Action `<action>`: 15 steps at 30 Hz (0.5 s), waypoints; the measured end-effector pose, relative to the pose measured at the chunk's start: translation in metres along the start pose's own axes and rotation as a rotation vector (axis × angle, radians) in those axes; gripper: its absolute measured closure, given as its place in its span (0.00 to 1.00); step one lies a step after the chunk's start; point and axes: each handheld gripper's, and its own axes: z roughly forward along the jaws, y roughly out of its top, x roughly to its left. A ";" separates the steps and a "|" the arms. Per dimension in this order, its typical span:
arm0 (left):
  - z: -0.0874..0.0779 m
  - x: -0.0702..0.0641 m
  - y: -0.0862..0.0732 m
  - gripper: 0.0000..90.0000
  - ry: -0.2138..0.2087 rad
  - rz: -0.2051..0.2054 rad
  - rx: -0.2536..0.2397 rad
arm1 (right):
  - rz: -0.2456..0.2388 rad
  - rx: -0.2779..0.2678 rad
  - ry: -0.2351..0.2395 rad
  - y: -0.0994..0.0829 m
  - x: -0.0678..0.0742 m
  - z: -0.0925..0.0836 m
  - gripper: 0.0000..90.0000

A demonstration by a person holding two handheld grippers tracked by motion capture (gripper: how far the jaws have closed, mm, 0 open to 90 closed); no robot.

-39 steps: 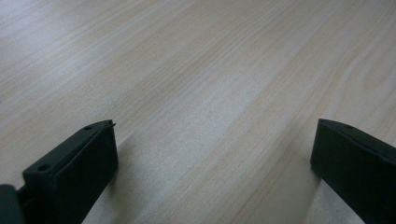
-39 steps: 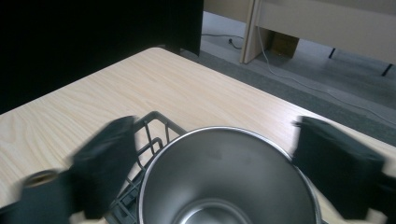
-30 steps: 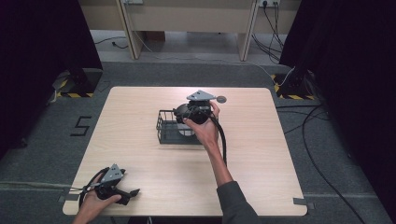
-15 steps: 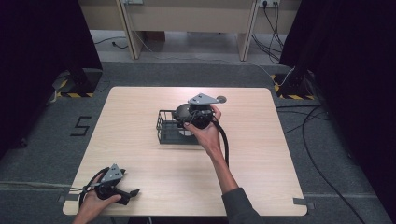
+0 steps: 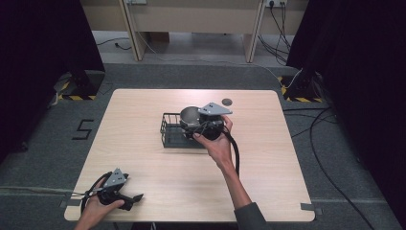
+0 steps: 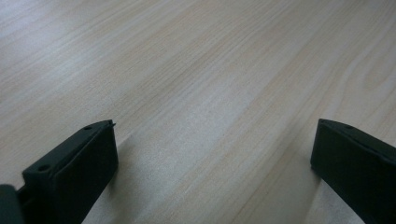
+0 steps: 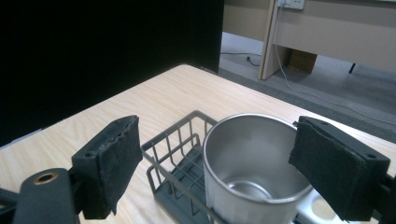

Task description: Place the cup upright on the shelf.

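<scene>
1. Left gripper (image 5: 128,200) is sitting at table's (image 5: 268,191) 7 o'clock corner, jaws spread, nothing between them; bare wood ahead in left gripper view.
2. Right gripper (image 7: 219,172) is hovering at table centre, jaws wide apart, straddling the steel cup (image 7: 254,158) without touching.
3. Cup is standing upright in the wire basket (image 5: 172,135), axis vertical, dead ahead at 12 o'clock.
4. Right hand (image 5: 215,143) is far nearer; likely its pick.

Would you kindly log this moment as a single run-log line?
left gripper: open, resting near table corner | right gripper: open, jaws either side of steel cup | cup: upright, empty, in wire basket
</scene>
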 end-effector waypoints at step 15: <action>0.000 0.000 0.000 0.00 0.002 -0.002 0.000 | 0.014 -0.007 0.012 -0.021 0.001 -0.022 0.18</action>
